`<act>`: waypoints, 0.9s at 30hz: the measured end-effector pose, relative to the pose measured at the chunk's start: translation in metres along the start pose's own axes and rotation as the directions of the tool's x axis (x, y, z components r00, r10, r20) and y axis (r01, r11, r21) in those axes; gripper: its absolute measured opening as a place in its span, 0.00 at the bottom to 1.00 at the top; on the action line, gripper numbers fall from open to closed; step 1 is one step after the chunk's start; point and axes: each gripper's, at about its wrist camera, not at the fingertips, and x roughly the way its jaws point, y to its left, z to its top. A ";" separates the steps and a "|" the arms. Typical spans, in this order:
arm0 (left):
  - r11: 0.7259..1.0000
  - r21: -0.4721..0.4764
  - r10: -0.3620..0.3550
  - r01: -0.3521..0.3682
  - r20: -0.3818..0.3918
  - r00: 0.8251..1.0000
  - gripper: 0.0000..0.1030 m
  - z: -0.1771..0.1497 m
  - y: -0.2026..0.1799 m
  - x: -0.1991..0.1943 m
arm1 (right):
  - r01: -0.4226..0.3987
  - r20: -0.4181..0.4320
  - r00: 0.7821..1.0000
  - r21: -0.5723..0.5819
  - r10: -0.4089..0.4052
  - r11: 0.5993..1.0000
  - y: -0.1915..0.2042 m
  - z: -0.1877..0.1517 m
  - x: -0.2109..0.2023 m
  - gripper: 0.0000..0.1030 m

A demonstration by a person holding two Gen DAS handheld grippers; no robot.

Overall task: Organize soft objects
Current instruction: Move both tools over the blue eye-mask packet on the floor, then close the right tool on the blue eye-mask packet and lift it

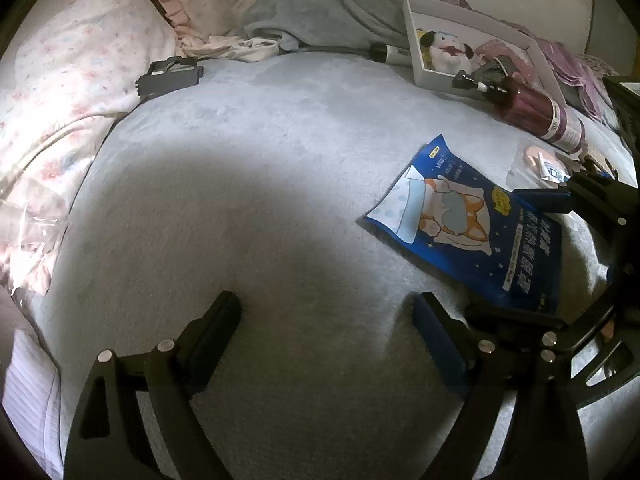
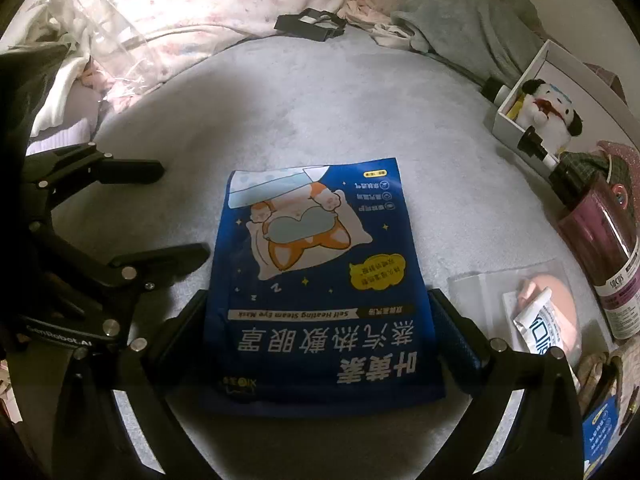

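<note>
A blue steam eye mask pouch lies flat on the grey bed cover. My right gripper is open, its two fingers on either side of the pouch's near end. The pouch also shows in the left wrist view to the right. My left gripper is open and empty above bare cover, left of the pouch. It shows in the right wrist view at the left. A white plush dog sits in a white box at the back right.
A dark red bottle lies at the right. A clear bag with a pink puff lies beside it. A grey blanket, pink floral bedding and a black device lie at the back.
</note>
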 end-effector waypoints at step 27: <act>0.993 0.116 -0.022 0.013 0.078 0.997 0.82 0.069 -0.050 -0.023 | 0.036 0.236 0.966 0.284 -0.106 0.958 -0.073 -0.017 -0.096 0.62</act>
